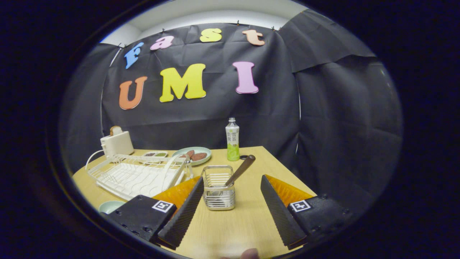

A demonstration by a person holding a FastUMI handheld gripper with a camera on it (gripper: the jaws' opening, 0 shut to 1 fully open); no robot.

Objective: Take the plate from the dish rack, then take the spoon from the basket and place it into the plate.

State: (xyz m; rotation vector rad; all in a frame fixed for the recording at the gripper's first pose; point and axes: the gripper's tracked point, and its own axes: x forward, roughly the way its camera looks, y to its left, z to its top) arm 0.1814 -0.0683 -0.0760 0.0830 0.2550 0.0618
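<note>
My jaws (230, 180) stand wide open around the wire basket (218, 187); the spoon (240, 170) (handle tilted right) stands in it; behind it, a bottle (232, 140) with unreadable writing.

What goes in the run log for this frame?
tongs open | basket between fingers | spoon in basket | dish rack empty

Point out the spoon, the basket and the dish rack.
spoon (241, 169): gripper view, middle of its handle.
basket (219, 200): gripper view, front wire wall.
dish rack (133, 175): gripper view, wire floor.
</note>
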